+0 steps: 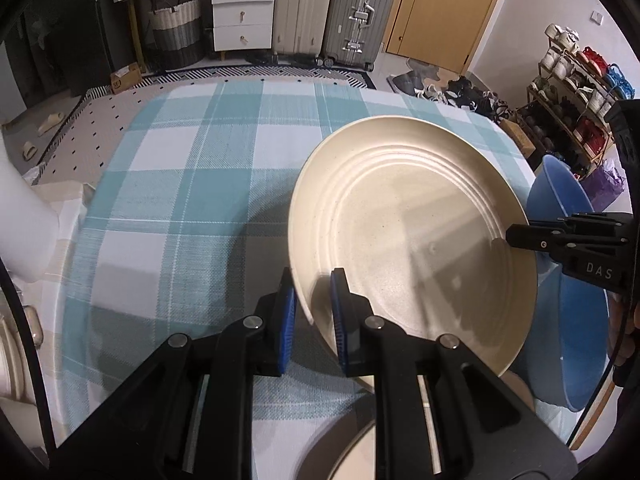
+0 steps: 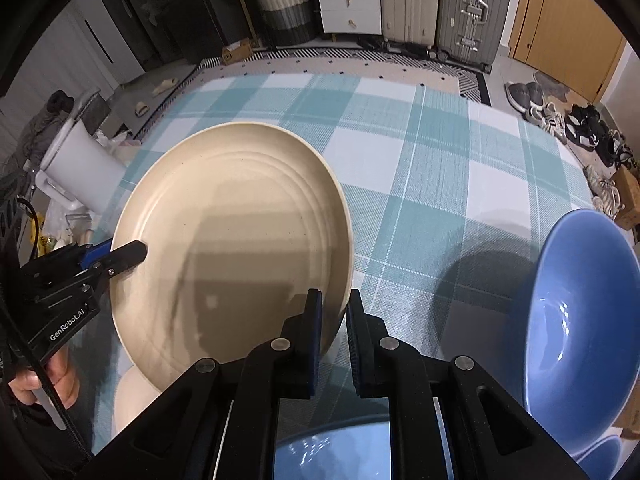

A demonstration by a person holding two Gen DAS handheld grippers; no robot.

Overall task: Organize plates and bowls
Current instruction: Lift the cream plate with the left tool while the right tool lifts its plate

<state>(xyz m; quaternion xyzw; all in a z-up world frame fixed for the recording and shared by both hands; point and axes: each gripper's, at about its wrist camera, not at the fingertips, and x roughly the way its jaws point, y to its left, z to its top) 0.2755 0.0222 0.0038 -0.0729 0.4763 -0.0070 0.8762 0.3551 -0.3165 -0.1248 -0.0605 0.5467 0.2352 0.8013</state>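
A cream plate (image 1: 416, 240) with ringed ridges is held tilted above the checked tablecloth (image 1: 200, 168). My left gripper (image 1: 313, 312) is shut on its near left rim, one blue pad on each side. My right gripper (image 2: 334, 332) is shut on the opposite rim of the same plate (image 2: 232, 248). Each gripper shows in the other's view, the right one in the left wrist view (image 1: 568, 240) and the left one in the right wrist view (image 2: 100, 264). A blue bowl (image 2: 584, 312) stands at the right, also seen behind the plate (image 1: 560, 196).
Another cream dish (image 2: 132, 400) lies under the plate's near edge. A second blue dish (image 2: 332, 452) sits below my right gripper. A white bin (image 2: 80, 160) stands left of the table. Suitcases (image 1: 352, 12), drawers and a shoe rack (image 1: 576, 100) stand beyond.
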